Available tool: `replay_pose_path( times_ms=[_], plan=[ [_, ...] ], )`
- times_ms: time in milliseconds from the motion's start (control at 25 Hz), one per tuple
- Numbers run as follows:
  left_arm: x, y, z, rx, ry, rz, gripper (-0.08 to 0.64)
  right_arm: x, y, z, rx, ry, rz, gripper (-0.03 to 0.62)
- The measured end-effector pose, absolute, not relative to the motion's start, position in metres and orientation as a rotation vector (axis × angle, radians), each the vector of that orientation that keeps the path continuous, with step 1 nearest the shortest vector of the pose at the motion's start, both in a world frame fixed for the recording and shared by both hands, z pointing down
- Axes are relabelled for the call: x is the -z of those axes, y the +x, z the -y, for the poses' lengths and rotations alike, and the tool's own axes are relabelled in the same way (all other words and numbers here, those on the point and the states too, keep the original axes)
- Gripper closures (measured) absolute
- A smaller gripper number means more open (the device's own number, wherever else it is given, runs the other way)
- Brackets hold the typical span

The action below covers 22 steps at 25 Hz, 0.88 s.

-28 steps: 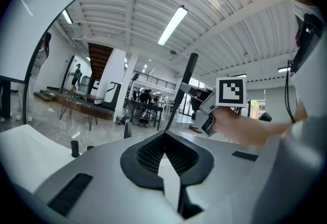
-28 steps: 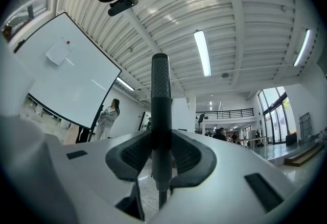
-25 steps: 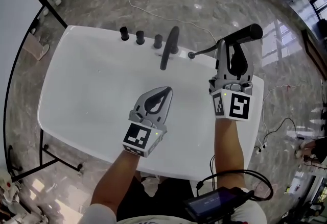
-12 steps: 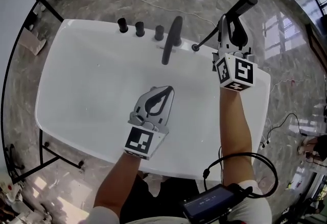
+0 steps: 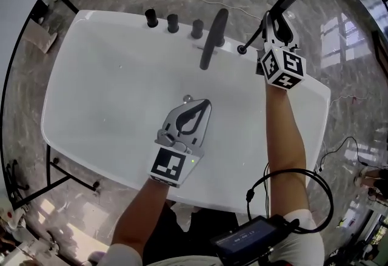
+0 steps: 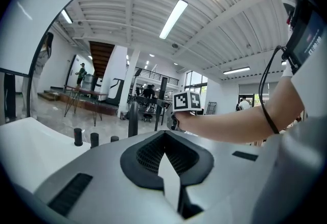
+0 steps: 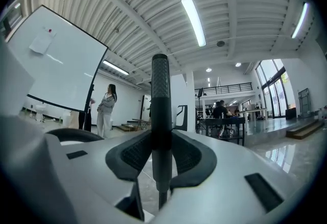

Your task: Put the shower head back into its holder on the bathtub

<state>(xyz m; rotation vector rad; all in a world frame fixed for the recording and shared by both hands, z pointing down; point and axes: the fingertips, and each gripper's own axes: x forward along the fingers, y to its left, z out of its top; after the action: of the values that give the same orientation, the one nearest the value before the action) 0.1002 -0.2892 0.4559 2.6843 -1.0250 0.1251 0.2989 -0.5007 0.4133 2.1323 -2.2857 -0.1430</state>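
- Head view is showing you at the near edge of a white oval bathtub [image 5: 109, 77], with both forearms reaching over it.
- Your right hand-held gripper [image 5: 277, 21] is clamping a black rod-shaped shower head [image 5: 286, 0] over the rim at the bathtub's far right corner. The rod is sticking out beyond the jaws and tilting away to the right.
- Right gripper view is showing the same grip: the right hand-held gripper [image 7: 162, 139] is pressing its ribbed black pads on both sides of the shower head [image 7: 160, 90], which is standing upright between them.
- A thin black hose [image 5: 253, 38] is running from the shower head down to a small round black holder [image 5: 242, 49] on the rim, just right of the curved black faucet spout [image 5: 213, 37]. The shower head is sitting apart from that holder, not in it.
- Three short black cylindrical knobs [image 5: 173, 22] are lining the rim left of the faucet spout.
- Your left hand-held gripper [image 5: 204, 103] is hovering over the middle of the bathtub's basin, with its jaws together and nothing between them.
- Left gripper view is showing the left hand-held gripper [image 6: 164, 135] with its pads meeting at the tips. The knobs [image 6: 94, 139], the faucet spout [image 6: 133, 121] and the right hand-held gripper's marker cube [image 6: 186, 101] are lying beyond.
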Motion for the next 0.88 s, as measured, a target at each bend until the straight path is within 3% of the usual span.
replay_pose_path(
  times_ms=[880],
  plan=[
    [-0.524, 0.098, 0.312, -0.132, 2.638, 1.012, 0.545, -0.565, 0.300, 0.534, -0.135, 2.005, 2.317, 0.469]
  ],
)
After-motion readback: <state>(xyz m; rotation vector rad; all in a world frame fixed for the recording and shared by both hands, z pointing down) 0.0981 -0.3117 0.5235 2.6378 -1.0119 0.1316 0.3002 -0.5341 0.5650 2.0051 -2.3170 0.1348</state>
